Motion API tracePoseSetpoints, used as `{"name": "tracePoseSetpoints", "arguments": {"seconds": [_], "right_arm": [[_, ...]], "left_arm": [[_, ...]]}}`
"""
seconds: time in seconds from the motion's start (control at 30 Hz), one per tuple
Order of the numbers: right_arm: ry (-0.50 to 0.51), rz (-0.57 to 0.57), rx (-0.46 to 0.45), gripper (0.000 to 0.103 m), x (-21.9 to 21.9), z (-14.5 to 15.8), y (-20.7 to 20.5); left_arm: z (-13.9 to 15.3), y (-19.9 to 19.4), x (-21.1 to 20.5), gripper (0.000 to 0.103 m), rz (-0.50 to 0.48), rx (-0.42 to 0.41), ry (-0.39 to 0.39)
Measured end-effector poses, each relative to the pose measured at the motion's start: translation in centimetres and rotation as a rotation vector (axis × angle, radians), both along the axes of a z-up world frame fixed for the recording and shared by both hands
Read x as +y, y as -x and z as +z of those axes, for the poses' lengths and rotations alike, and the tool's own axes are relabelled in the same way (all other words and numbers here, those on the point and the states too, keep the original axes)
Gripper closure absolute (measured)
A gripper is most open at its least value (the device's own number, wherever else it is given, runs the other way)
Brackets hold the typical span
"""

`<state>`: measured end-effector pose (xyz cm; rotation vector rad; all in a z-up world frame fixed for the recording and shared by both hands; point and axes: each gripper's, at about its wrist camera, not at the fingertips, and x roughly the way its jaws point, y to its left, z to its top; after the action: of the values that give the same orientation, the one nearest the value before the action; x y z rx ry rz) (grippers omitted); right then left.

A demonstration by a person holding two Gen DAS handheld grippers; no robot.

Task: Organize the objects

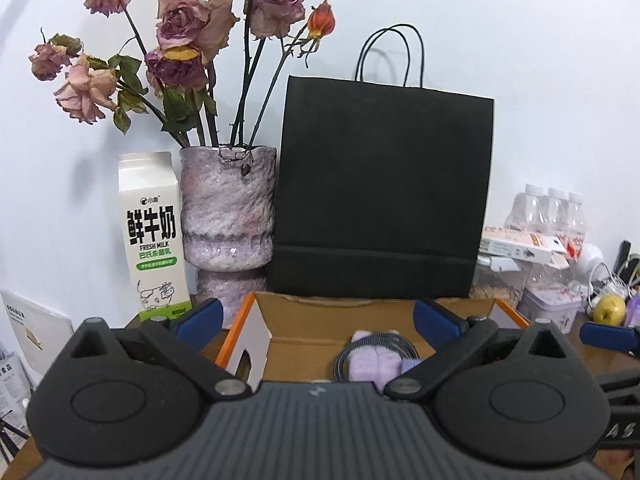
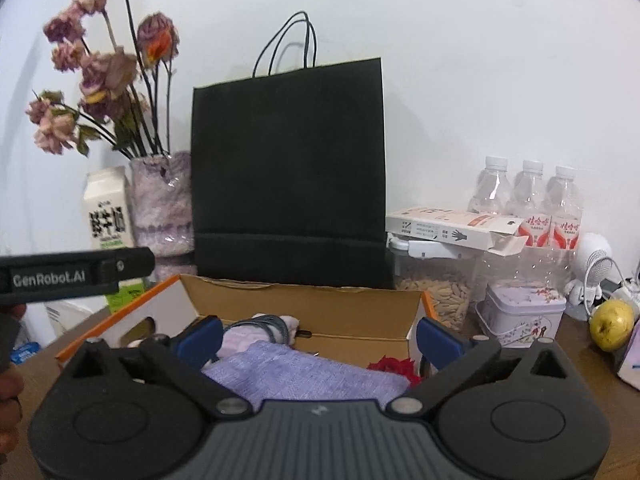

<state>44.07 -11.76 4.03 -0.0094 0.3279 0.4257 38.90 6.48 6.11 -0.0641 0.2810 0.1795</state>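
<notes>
An open cardboard box with orange edges sits on the brown table; it also shows in the right wrist view. Inside lie a lilac plush item wrapped by a grey cable, a purple cloth and a red item. My left gripper is open and empty over the box's near side. My right gripper is open and empty above the purple cloth. The left gripper's body shows at the left of the right wrist view.
A black paper bag stands behind the box. A vase of dried roses and a milk carton stand left. Right: water bottles, a white carton, a seed jar, a tin, a yellow-green fruit.
</notes>
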Motion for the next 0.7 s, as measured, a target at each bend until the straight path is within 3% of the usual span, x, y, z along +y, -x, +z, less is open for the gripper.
{"name": "tracePoseSetpoints", "arguments": {"seconds": [0.37,0.7], "right_arm": [[0.004,0.004,0.019,0.000,-2.2,0.4,5.7],[0.030,0.012,0.033,0.000,-3.6,0.9,14.5]], "left_arm": [[-0.1,6.6,-0.1,0.000,0.004,0.043,0.000],[-0.1,15.5,-0.9,0.000,0.021,0.101,-0.004]]}}
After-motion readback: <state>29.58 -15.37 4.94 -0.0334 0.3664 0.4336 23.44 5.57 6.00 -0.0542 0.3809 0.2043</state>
